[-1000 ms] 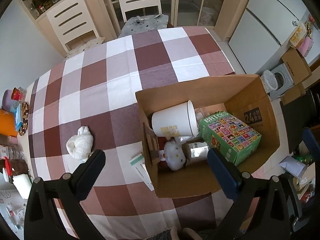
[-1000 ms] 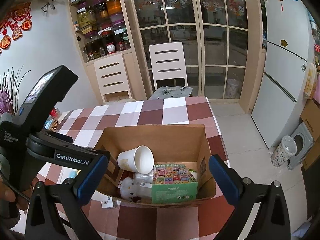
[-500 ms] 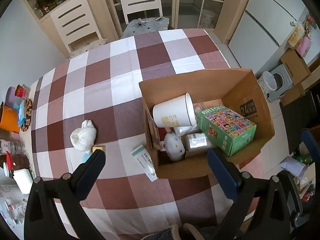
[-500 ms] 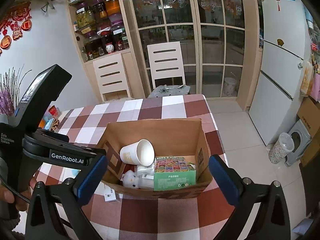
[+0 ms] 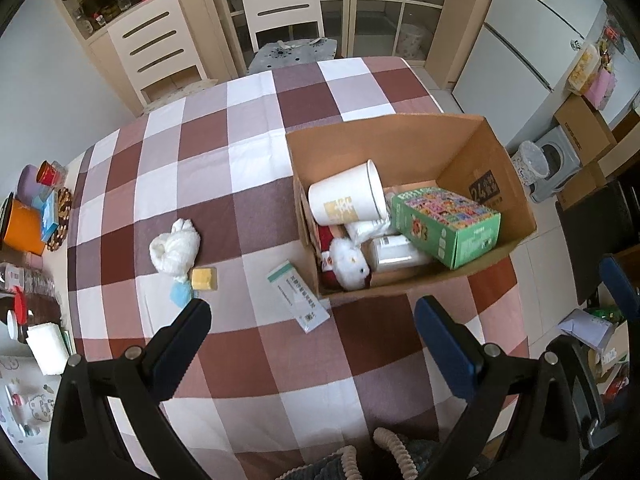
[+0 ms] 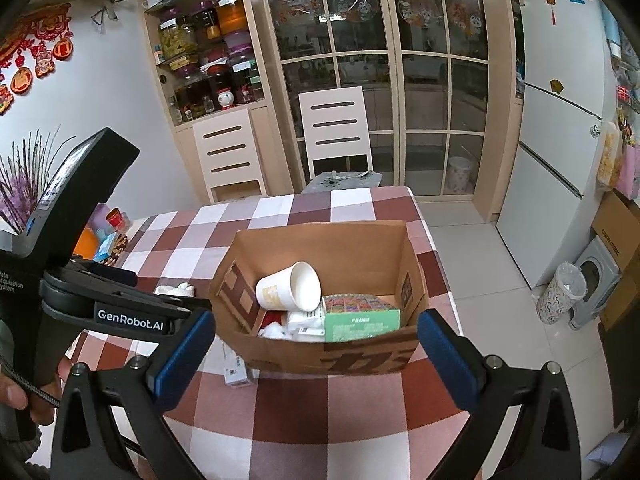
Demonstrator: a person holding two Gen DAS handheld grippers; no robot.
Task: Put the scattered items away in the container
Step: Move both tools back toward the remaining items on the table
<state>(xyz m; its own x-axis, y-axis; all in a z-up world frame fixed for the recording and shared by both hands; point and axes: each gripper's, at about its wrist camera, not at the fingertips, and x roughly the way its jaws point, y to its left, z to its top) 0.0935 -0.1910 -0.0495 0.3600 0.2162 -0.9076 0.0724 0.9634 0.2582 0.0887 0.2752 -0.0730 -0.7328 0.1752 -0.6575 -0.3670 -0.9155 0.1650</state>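
Left of my cardboard box (image 5: 384,140): white cloth (image 5: 176,249), yellow packet (image 5: 204,278), blue scrap (image 5: 181,293), then the flat sachet (image 5: 298,296), long axis diagonal, touching the box's near corner. My left gripper (image 5: 312,330) hangs wide and empty nearest these. My right gripper (image 6: 316,344), equally wide and empty, faces the box.

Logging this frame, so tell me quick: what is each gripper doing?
Left gripper: open, holding nothing.
Right gripper: open, holding nothing.

Soft, even indoor light; sharp focus, strong fisheye bending and dark corners.
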